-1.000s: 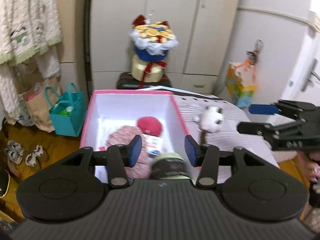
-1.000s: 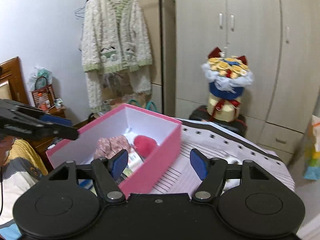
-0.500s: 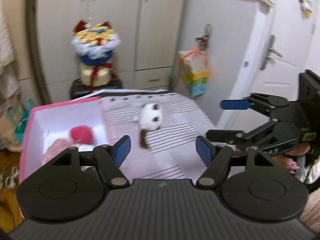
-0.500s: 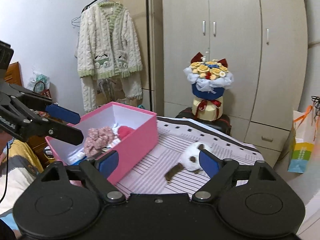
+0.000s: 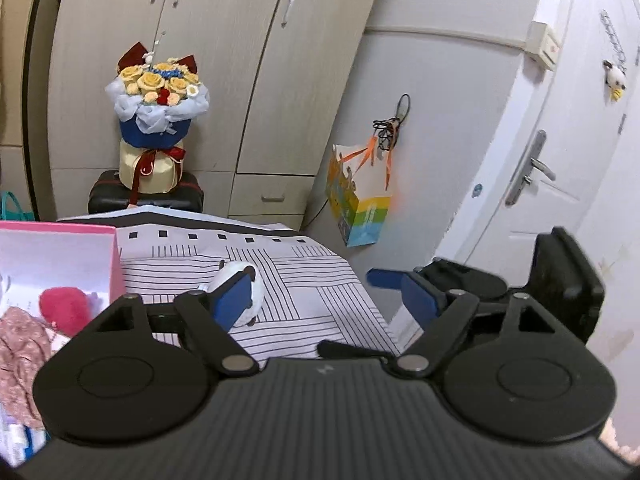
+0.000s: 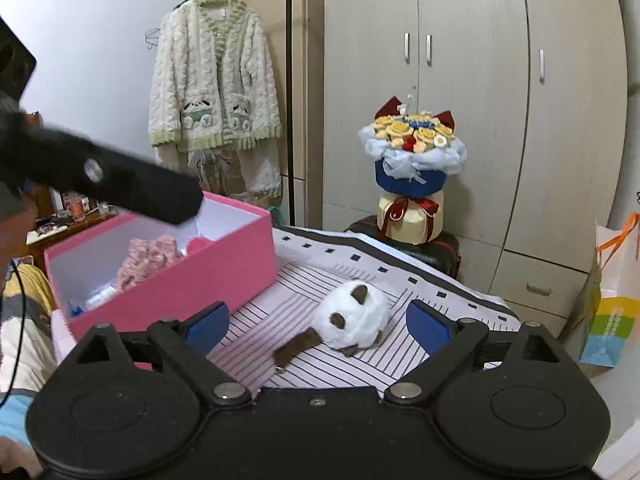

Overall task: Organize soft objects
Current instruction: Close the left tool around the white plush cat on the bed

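A: Where was the plush toy (image 6: 352, 314)?

B: It lay on the striped cloth (image 6: 296, 292) covering the worktop, white and fluffy with brown patches and a brown tail trailing toward the camera. It sat just right of the pink box (image 6: 168, 284), apart from it, untouched.

A: And the right hand-held gripper (image 6: 318, 326)?

B: Its jaws had just been opening and stood wide apart, one blue pad on each side of the toy in the right wrist view, neither pressing on it. Nothing was held.

A: The left hand-held gripper (image 5: 328, 300)?

B: Also spread wide, its jaws having just been opening, with nothing between the pads. In the left wrist view its left finger partly hid the toy. The right tool showed at that view's right edge, beyond the cloth's corner.

A: What was in the box?

B: A pink knitted piece (image 6: 150, 256) and a red fuzzy ball (image 5: 64, 306), plus some items lower down that I couldn't make out.

A: Anything behind?

B: A flower bouquet (image 6: 412, 160) stood on a dark case before the wardrobe (image 6: 480, 80), and a cream cardigan (image 6: 214, 80) hung on a rail.
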